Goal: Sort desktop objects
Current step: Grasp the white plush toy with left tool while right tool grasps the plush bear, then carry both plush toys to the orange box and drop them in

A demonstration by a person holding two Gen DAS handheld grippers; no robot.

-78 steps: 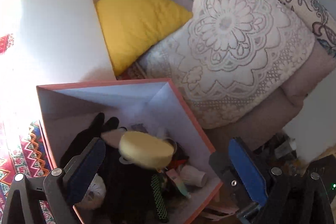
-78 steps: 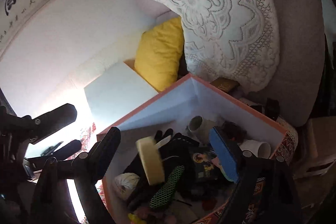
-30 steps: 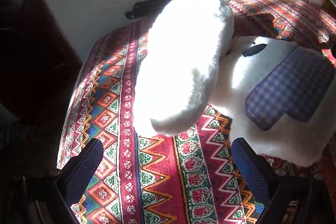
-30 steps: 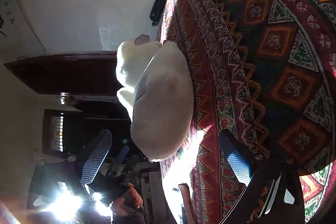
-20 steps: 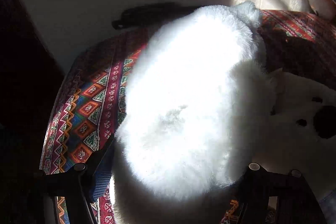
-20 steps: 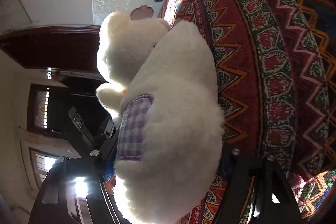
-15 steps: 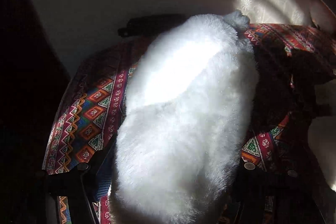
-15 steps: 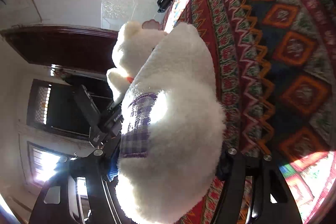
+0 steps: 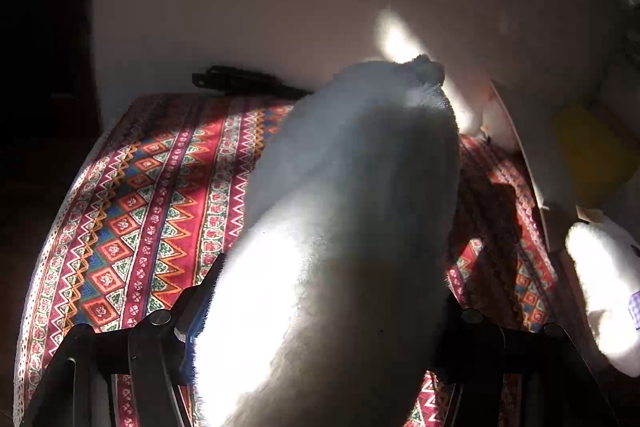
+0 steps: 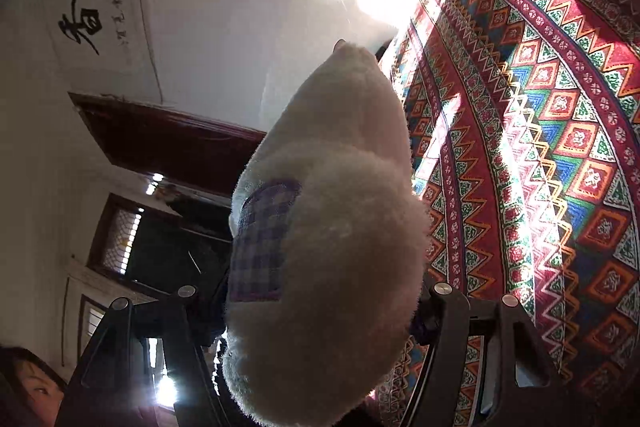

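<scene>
A big white plush bear (image 9: 352, 227) fills the left wrist view. My left gripper (image 9: 320, 311) is shut on one of its thick limbs and holds it above the patterned cloth (image 9: 132, 211). In the right wrist view my right gripper (image 10: 320, 307) is shut on another part of the bear (image 10: 332, 247), beside its purple checked patch (image 10: 264, 235). The fingertips of both grippers are buried in the fur. Another lit white part of the bear (image 9: 604, 291) hangs at the right edge.
The red patterned cloth (image 10: 540, 147) covers the table below the bear. A black object (image 9: 240, 83) lies at the cloth's far edge by the wall. A yellow cushion (image 9: 592, 151) sits dim at the far right. A dark wooden door (image 10: 168, 139) stands behind.
Both grippers came away from the orange box, closed on the white bear lying on the cloth, and have lifted it; the cloth now lies farther below.
</scene>
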